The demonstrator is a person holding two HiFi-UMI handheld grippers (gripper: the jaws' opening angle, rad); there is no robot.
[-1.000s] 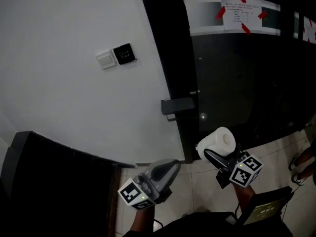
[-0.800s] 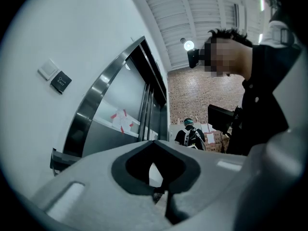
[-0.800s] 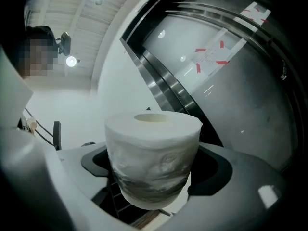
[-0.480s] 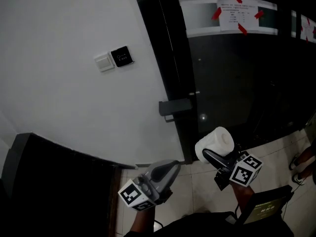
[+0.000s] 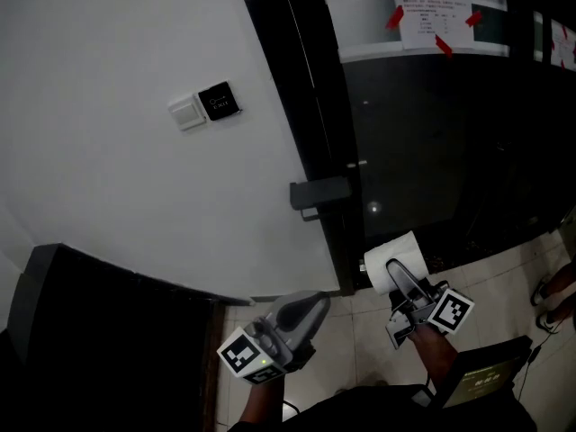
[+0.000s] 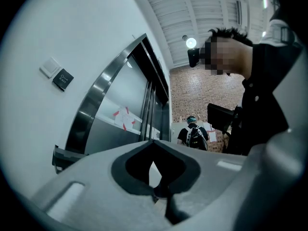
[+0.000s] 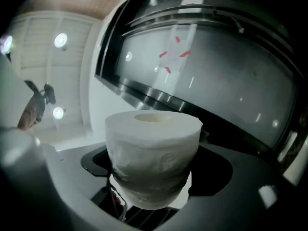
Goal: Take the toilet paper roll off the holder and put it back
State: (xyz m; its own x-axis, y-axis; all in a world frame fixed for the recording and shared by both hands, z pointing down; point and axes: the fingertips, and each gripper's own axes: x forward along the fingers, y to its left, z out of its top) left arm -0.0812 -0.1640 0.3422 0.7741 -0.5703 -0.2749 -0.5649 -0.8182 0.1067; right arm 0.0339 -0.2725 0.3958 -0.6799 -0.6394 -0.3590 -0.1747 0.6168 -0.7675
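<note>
A white toilet paper roll (image 5: 389,261) (image 7: 153,153) is clamped between the jaws of my right gripper (image 5: 399,274) (image 7: 153,177), low down in front of the dark glass door. In the right gripper view the roll stands on end, cardboard core upward. The grey holder bracket (image 5: 319,193) (image 6: 65,155) sticks out from the door frame's edge, bare, above and left of the roll. My left gripper (image 5: 304,311) (image 6: 154,150) hangs lower left of the holder, shut with nothing in it.
A white switch (image 5: 189,111) and a black panel (image 5: 220,100) sit on the white wall. A notice taped with red strips (image 5: 432,14) is on the glass. A dark cabinet (image 5: 99,331) fills the lower left. Someone's feet (image 5: 556,293) show at the right edge.
My right gripper has turned and dropped slightly with the roll, bringing it a little closer to the door frame. The left gripper has stayed put.
</note>
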